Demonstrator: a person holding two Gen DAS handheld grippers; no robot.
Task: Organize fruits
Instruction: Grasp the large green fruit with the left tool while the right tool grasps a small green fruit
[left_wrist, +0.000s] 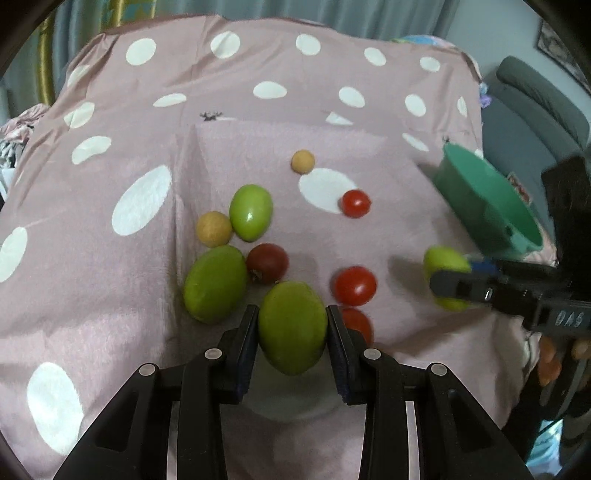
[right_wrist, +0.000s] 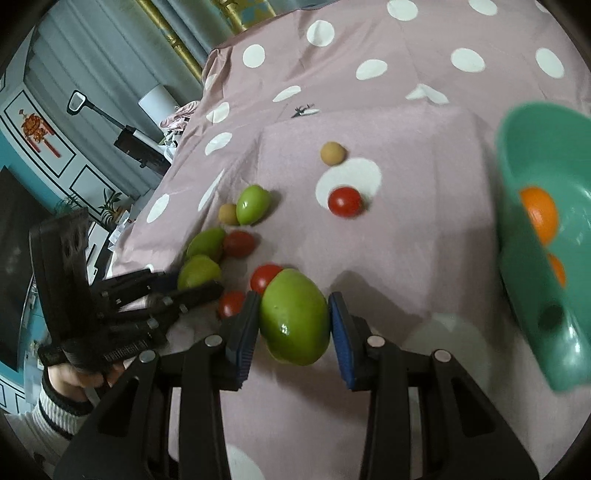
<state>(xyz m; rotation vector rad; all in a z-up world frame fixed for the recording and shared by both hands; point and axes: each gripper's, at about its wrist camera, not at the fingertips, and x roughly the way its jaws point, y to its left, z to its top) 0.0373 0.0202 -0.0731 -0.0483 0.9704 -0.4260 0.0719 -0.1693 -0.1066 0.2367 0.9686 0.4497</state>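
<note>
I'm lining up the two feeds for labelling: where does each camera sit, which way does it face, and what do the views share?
Left wrist: on the left gripper, looking down along its fingers at a green fruit they clamp; the right gripper shows at right.
Right wrist: on the right gripper, facing down over another green fruit; the left gripper and a hand show.
Shared: the spotted cloth, red tomatoes and green bowl.
</note>
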